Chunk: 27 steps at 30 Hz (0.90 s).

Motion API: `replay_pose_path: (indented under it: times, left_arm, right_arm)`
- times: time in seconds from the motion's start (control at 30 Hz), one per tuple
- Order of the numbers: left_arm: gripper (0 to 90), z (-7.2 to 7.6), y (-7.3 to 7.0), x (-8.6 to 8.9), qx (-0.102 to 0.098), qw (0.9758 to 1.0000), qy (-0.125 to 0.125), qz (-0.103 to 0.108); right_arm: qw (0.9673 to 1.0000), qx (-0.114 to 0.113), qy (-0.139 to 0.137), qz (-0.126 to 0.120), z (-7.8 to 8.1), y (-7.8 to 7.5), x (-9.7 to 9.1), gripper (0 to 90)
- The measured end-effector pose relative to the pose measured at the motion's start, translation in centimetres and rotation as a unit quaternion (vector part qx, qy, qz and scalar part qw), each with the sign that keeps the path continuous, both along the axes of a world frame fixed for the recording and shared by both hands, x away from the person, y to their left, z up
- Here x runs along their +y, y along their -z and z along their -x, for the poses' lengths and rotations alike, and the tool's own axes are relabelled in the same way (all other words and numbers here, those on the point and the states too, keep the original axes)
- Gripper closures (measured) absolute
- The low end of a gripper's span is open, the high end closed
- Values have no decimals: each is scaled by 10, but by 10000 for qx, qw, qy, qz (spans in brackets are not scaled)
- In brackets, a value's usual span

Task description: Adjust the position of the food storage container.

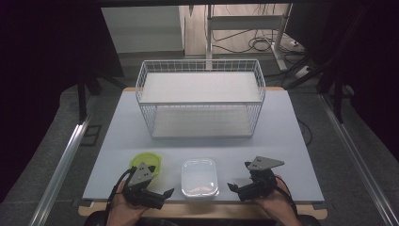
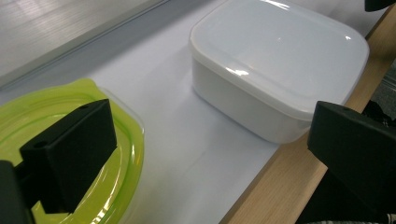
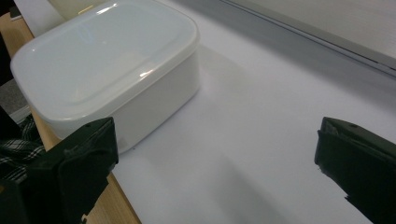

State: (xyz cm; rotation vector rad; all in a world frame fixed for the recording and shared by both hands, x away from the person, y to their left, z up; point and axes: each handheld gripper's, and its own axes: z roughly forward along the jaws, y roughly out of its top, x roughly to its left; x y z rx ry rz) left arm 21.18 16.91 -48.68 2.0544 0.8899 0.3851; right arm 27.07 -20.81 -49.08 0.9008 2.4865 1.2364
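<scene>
A white square container (image 1: 200,177) with its lid on sits near the mat's front edge, between my two grippers. It lies ahead of the jaws in the left gripper view (image 2: 275,60) and in the right gripper view (image 3: 107,65). A yellow-green round lid (image 1: 147,162) lies flat to its left. My left gripper (image 1: 161,180) is open, with one jaw over the green lid (image 2: 28,112) and the other over the table's wooden edge. My right gripper (image 1: 238,175) is open beside the container's right side, and only bare mat lies between its jaws.
A white wire basket (image 1: 201,96) with two levels stands at the back of the pale mat (image 1: 282,141). The wooden table edge (image 2: 261,182) runs just in front of the container. Cables and metal frame legs lie on the floor beyond the table.
</scene>
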Motion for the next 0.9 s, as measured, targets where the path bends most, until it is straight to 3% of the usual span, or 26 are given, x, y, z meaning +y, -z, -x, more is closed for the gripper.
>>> replay_pose_path:
  times: [0.13,0.6,0.9]
  left_arm:
    - [72,1,1,-1,-106,9999,-18,-66]
    - [252,-1,2,4,-102,9999,-40,64]
    - [351,-3,3,4,-78,9999,-2,95]
  right_arm:
    - [10000,-19,79,4,-1,0,0,8]
    - [9998,44,168,-3,-6,3,-6,38]
    - [9997,77,137,168,-6,5,-6,44]
